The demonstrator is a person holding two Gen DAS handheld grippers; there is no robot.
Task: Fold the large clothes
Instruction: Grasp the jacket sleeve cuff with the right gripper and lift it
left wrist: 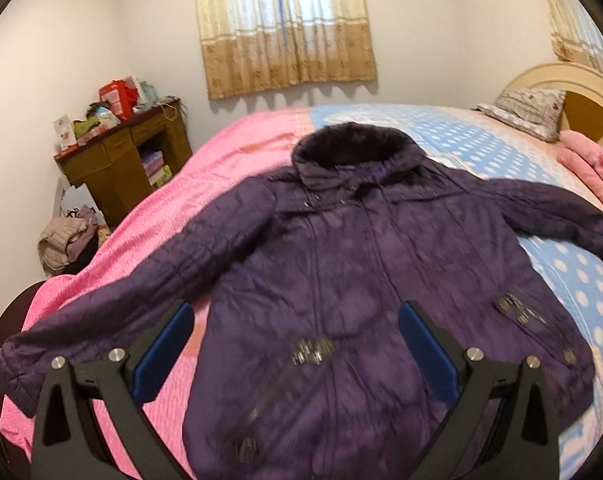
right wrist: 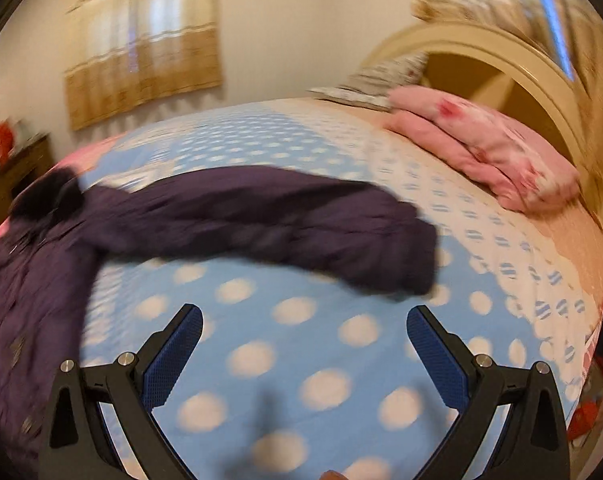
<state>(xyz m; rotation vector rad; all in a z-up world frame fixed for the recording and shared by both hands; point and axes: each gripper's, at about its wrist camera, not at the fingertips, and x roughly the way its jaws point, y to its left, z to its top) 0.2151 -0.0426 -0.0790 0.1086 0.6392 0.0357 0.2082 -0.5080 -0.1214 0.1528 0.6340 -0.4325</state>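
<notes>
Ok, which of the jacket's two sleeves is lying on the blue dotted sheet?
The sleeve ahead of the right gripper, toward the headboard; the other sleeve lies on the pink blanket.

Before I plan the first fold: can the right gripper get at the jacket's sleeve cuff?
Probably yes. The right gripper is open over bare bedspread, and the sleeve cuff lies flat just ahead with nothing between.

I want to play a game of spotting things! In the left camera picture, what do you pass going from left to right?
Pile of clothes → wooden desk → purple coat → striped pillow
</notes>
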